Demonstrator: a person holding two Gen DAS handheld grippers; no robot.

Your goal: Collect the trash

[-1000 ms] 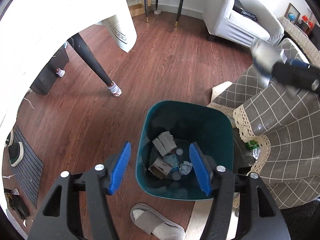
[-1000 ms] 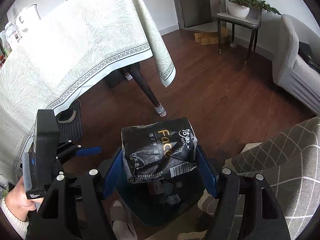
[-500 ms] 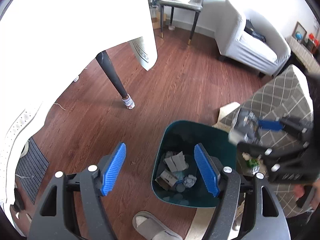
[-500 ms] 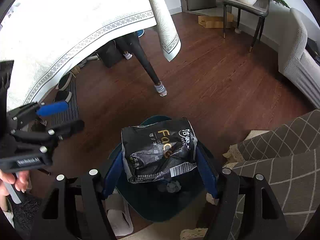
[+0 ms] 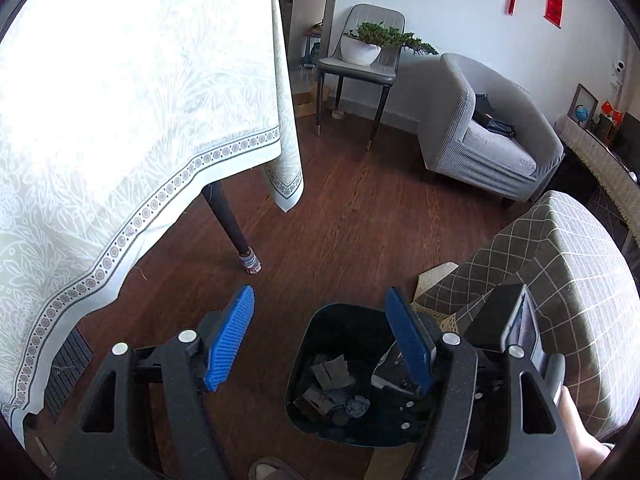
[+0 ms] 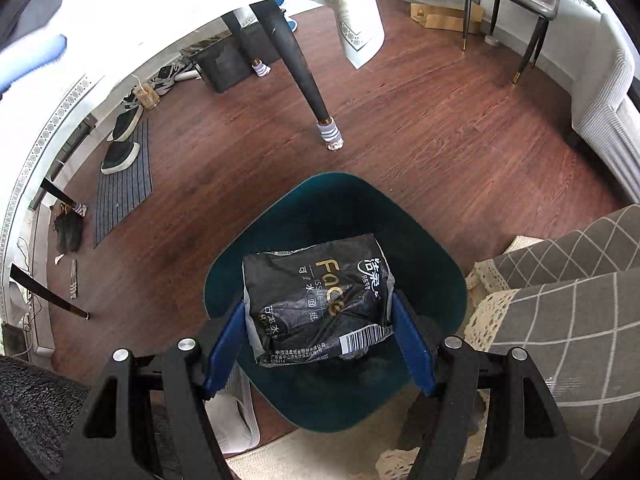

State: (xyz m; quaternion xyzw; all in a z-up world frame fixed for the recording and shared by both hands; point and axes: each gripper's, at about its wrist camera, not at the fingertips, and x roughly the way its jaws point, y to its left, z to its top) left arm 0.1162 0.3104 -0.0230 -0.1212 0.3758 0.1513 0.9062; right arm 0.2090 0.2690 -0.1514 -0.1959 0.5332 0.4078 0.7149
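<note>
While above bin [image 6: 256,248], clamped tissue pack [image 6: 316,300].

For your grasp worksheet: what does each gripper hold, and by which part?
Right gripper: black tissue pack, pinched by its two side edges. Left gripper: nothing, jaws open.

A white patterned tablecloth [image 5: 132,120] drapes the table at left, a potted plant [image 5: 366,46] sits on a far chair [image 5: 360,66], a grey armchair [image 5: 492,140] stands right, and shoes [image 6: 120,148] rest on a mat [image 6: 124,184].
</note>
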